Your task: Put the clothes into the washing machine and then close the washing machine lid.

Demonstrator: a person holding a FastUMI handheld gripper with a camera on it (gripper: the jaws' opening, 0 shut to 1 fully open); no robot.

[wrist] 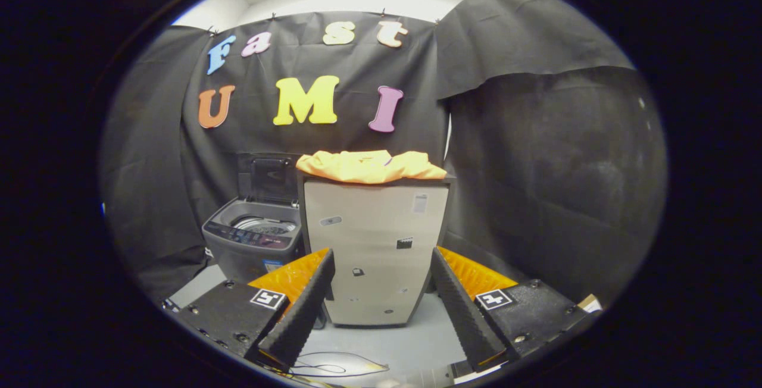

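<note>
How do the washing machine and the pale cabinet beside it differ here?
The washing machine is grey and low; the cabinet is pale and taller. The washing machine's lid stands open, showing the drum; the cabinet's top is covered by the orange clothes. Both stand on the floor against the black wall, beyond the gripper, whose jaws are open and empty.

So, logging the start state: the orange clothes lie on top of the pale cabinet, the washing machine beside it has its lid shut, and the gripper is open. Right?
Not quite. The gripper view shows the washing machine lid raised, drum exposed. The rest holds: orange clothes atop the pale cabinet, gripper open and empty.
</note>
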